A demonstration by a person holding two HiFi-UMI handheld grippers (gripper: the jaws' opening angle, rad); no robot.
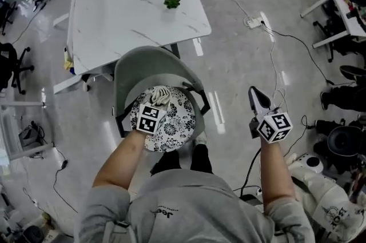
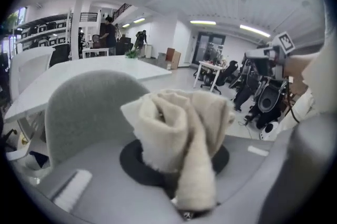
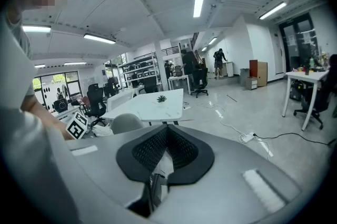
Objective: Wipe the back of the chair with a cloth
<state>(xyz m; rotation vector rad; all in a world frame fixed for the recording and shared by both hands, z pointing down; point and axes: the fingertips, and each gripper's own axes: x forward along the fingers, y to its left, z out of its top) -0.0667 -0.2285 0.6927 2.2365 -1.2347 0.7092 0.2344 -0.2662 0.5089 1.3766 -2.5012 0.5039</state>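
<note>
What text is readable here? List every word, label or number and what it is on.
"Jee": sweatshirt, head view; any further letters unclear.
White gear, lower right: print too blurred.
Left cube, right cube: square markers only, no letters.
Gripper views: nothing readable.

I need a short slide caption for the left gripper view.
Left claw holds a bunched cream cloth facing the grey chair back.
</note>
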